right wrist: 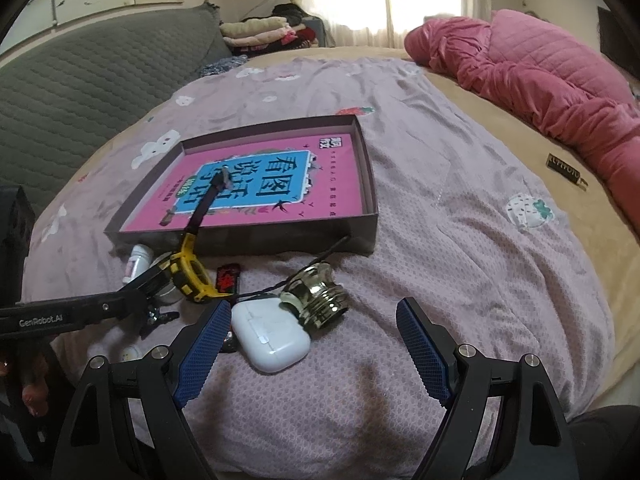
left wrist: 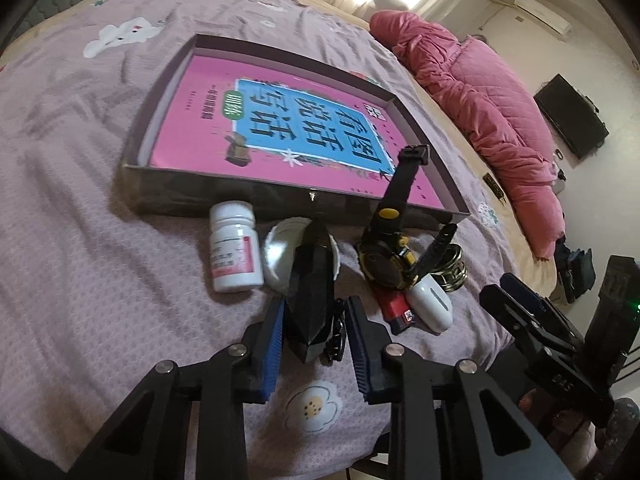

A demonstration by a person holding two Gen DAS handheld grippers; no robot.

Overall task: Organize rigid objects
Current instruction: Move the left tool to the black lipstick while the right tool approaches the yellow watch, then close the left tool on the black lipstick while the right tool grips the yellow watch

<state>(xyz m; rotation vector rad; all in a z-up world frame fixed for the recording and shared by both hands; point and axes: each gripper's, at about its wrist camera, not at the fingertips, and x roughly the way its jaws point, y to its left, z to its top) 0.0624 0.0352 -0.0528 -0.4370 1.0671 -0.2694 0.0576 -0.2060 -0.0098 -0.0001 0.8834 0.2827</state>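
A shallow dark box [left wrist: 224, 196] holding a pink book [left wrist: 208, 120] lies on the lilac bedspread. In front of it are a white pill bottle [left wrist: 234, 252], a white round lid [left wrist: 276, 256], a black-and-yellow watch [left wrist: 386, 258] with its strap leaning on the box rim, a red lighter [left wrist: 396, 308], a white earbud case [right wrist: 272, 340] and a brass threaded knob [right wrist: 316, 300]. My left gripper [left wrist: 316, 344] is shut on a black faceted piece [left wrist: 312, 292] that lies on the bed. My right gripper [right wrist: 316, 348] stands open, and the earbud case lies beside its left pad.
A pink quilt [right wrist: 540, 76] is heaped along the right side of the bed. A small dark tag [right wrist: 564, 170] lies on the beige sheet. A grey padded sofa [right wrist: 80, 80] and folded clothes [right wrist: 260, 28] stand behind. Bare bedspread stretches right of the box.
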